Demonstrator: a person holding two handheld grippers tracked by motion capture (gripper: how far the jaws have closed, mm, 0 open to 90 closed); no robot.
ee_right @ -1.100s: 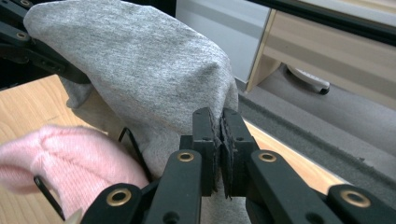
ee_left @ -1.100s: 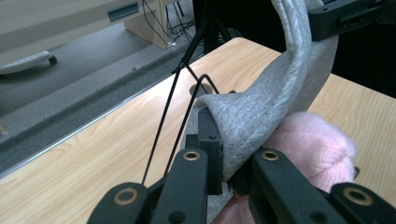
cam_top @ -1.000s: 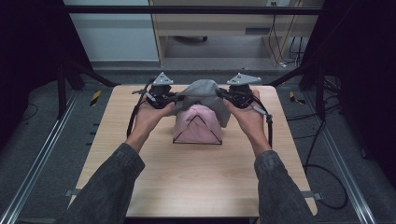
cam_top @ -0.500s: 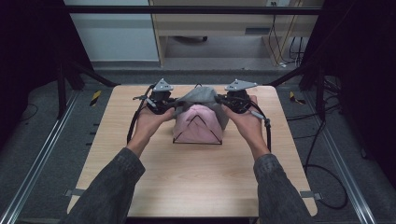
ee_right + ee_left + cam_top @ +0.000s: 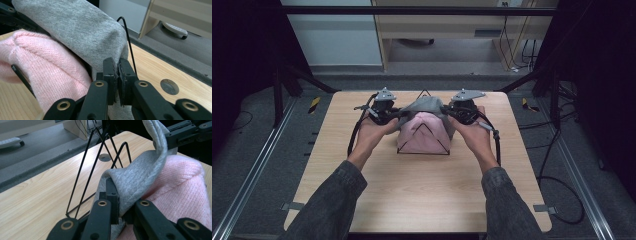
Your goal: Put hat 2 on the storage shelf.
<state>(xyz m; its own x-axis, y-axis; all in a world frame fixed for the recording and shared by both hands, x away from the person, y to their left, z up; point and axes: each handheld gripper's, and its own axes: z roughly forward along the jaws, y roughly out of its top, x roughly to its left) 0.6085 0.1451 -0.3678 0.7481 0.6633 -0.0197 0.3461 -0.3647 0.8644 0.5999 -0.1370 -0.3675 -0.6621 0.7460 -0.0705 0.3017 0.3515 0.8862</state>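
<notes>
Light wooden table point(image 5: 422, 195), person's forearms in dark grey sleeves point(image 5: 332, 210) reaching in from the near edge. At the far middle of the table stands a black wire rack of triangular frames point(image 5: 86, 172). A pink knitted cloth point(image 5: 422, 135) hangs over its near frames; a grey jersey cloth point(image 5: 427, 106) sits over the frames behind, partly lapping the pink one.

Left gripper point(image 5: 120, 206): jaws pinched tight on a fold of the grey jersey cloth at its left edge, fabric bunched between the pads. Pink knit lies just beside, touching the grey.

Right gripper point(image 5: 117, 80): jaws closed narrow on the grey cloth's right edge, a thin layer of fabric caught between them. One wire tip rises just behind the cloth.

High view: both grippers level, either side of the rack, the grey cloth spread between them.
</notes>
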